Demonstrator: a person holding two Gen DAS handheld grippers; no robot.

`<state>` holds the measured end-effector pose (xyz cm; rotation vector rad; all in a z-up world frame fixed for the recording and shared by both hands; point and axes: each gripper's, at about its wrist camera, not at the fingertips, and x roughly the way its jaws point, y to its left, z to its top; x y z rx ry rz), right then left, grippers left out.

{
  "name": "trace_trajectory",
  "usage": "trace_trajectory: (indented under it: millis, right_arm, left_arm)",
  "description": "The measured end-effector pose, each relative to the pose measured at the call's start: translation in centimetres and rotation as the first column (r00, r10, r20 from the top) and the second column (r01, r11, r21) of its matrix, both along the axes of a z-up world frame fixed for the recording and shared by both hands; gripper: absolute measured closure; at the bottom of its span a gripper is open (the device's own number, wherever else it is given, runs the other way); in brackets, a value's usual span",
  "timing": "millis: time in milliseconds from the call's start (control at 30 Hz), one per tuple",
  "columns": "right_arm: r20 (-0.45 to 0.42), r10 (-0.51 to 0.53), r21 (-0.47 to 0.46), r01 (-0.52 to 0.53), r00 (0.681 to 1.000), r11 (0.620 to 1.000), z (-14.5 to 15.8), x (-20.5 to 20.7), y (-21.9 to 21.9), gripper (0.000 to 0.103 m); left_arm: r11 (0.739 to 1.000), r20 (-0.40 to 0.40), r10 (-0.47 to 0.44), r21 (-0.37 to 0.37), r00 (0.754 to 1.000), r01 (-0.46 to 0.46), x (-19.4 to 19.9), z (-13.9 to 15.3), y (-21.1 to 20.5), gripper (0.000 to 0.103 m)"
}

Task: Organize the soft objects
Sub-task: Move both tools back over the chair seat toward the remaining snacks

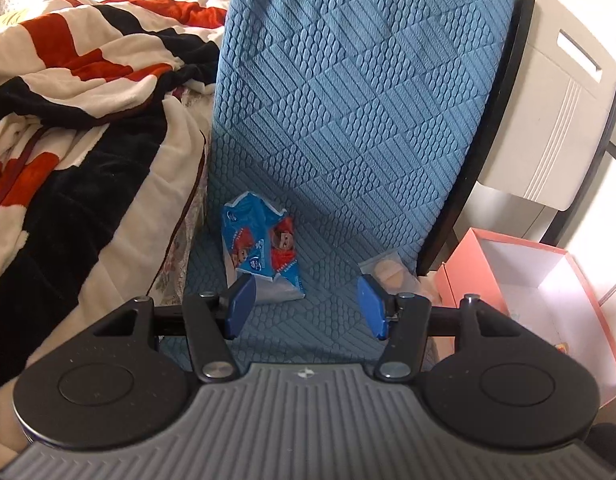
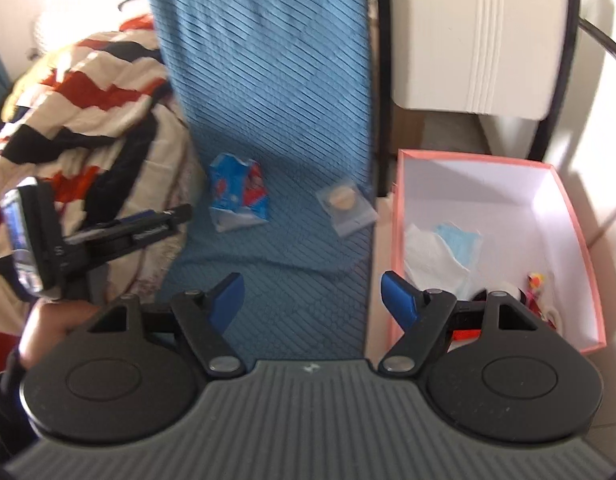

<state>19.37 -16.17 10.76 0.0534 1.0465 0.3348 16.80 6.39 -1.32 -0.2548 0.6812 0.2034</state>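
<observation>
Hovering over the blue textured chair cover [image 1: 348, 92], the left gripper [image 1: 306, 307] has its blue pads spread apart with nothing between them. Just beyond its left pad lies the blue-and-red tissue pack [image 1: 262, 250], crumpled on the seat close to where the cover rises up the chair back. Off toward the seat's right edge sits a clear plastic pouch [image 1: 388, 270] with something round and tan inside, near the right pad but not gripped. Over in the right wrist view, the right gripper [image 2: 312, 300] is released too, jaws wide and empty, hanging above the front of the seat. Right of the cover stands the pink box [image 2: 580, 236], white inside, and in it a blue face mask [image 2: 458, 240] lies on a white tissue [image 2: 428, 256], with small colourful bits in the near corner that I cannot make out. Left of the cover, a red, black and cream blanket [image 1: 68, 120] is heaped up. Behind the box stands a white plastic chair [image 1: 556, 104].
</observation>
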Motion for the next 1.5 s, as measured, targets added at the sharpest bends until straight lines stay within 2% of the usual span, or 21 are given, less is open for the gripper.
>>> trace_trajectory:
  millis: [100, 233, 300, 400, 467, 600, 767, 867, 933, 1033, 1100, 1167, 1300, 1500]
  right_arm:
    - [0.015, -0.015, -0.015, 0.015, 1.0, 1.0, 0.3, 0.2, 0.2, 0.026]
    - [0.05, -0.062, -0.096, 0.067, 0.997, 0.993, 0.5, 1.3, 0.6, 0.026]
    - [0.053, -0.079, -0.085, 0.083, 0.995, 0.993, 0.7, 1.9, 0.5, 0.026]
    - [0.084, -0.054, -0.088, 0.061, 0.995, 0.994, 0.6, 2.1, 1.1, 0.026]
    - [0.105, -0.042, -0.104, 0.052, 0.994, 0.993, 0.0, 2.1, 1.6, 0.026]
    - [0.057, -0.032, -0.042, 0.035, 0.998, 0.999, -2.1, 2.9, 1.9, 0.026]
    - [0.084, -0.048, -0.083, 0.055, 0.995, 0.995, -4.1, 3.2, 2.6, 0.026]
    - [0.112, -0.048, -0.075, 0.057, 0.993, 0.996, -5.7, 3.6, 2.7, 0.026]
    - [0.132, -0.033, -0.064, 0.041, 0.991, 0.997, -7.7, 3.9, 2.7, 0.026]
    - [0.107, -0.034, -0.048, 0.04, 0.994, 0.998, -11.3, 4.9, 2.7, 0.026]
    - [0.148, -0.011, -0.034, 0.016, 0.989, 0.999, -13.3, 5.1, 3.0, 0.026]
    - [0.147, 0.01, -0.044, -0.003, 0.989, 0.999, -14.6, 5.6, 3.8, 0.026]
    - [0.15, 0.032, 0.0, -0.032, 0.988, 0.999, -15.3, 6.8, 4.4, 0.026]
    - [0.19, 0.038, -0.02, -0.035, 0.981, 0.999, -17.1, 8.8, 5.7, 0.026]
  left_arm:
    - [1.0, -0.004, -0.011, -0.004, 1.0, 0.011, 0.1, -0.4, -0.2, 0.041]
    - [1.0, -0.012, -0.015, -0.005, 1.0, 0.015, 0.4, -1.1, -0.2, 0.041]
    - [1.0, -0.013, -0.011, -0.018, 1.0, 0.011, 0.6, -1.4, 0.0, 0.041]
    - [0.999, -0.004, -0.005, -0.034, 1.0, 0.005, 1.0, -1.9, 0.4, 0.041]
    - [1.0, -0.014, -0.007, -0.012, 1.0, 0.007, 1.5, -2.6, 0.6, 0.041]
    - [1.0, -0.018, -0.014, 0.025, 1.0, 0.015, 2.4, -4.5, 0.8, 0.041]
    - [0.999, -0.028, -0.035, 0.011, 0.999, 0.035, 3.3, -7.1, 1.1, 0.041]
    - [0.999, -0.026, -0.029, 0.039, 0.999, 0.03, 3.7, -7.9, 0.7, 0.041]
    - [0.998, -0.004, -0.023, 0.058, 1.0, 0.024, 3.8, -8.1, 0.5, 0.04]
    - [0.997, -0.008, -0.025, 0.077, 1.0, 0.026, 4.3, -8.7, 0.2, 0.04]
    - [0.995, -0.016, -0.042, 0.092, 0.999, 0.044, 4.6, -9.1, 0.0, 0.038]
    - [0.993, -0.023, -0.052, 0.102, 0.998, 0.054, 4.7, -9.4, -0.2, 0.038]
    - [0.997, -0.023, -0.048, 0.067, 0.999, 0.049, 5.2, -9.9, 0.4, 0.037]
    - [0.999, -0.035, -0.029, 0.02, 0.999, 0.029, 6.4, -11.0, 1.4, 0.037]
